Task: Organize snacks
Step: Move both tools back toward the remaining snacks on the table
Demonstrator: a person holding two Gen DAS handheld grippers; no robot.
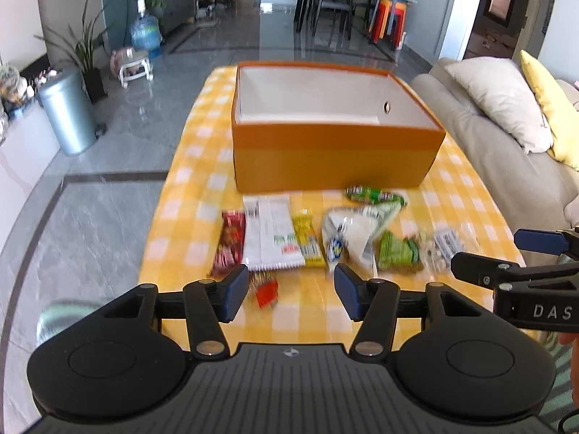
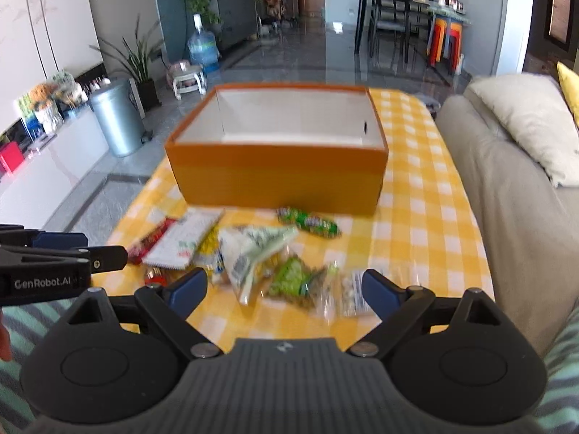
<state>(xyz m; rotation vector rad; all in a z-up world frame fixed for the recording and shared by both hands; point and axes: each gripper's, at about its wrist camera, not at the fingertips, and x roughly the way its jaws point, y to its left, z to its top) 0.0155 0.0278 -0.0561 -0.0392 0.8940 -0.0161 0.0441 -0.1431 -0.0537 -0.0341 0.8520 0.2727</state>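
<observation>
An open orange box with a white inside stands on the yellow checked table; it also shows in the right wrist view. Several snack packets lie in a row in front of it: a red bar, a white packet, a yellow bar, a white-blue bag, a green packet, a clear nut bag and a green candy pack. My left gripper is open and empty, just short of the packets. My right gripper is open and empty over the green packet.
A small red wrapper lies near the table's front edge. A beige sofa with cushions runs along the right. A metal bin stands on the floor to the left. Dining chairs and stools stand at the far back.
</observation>
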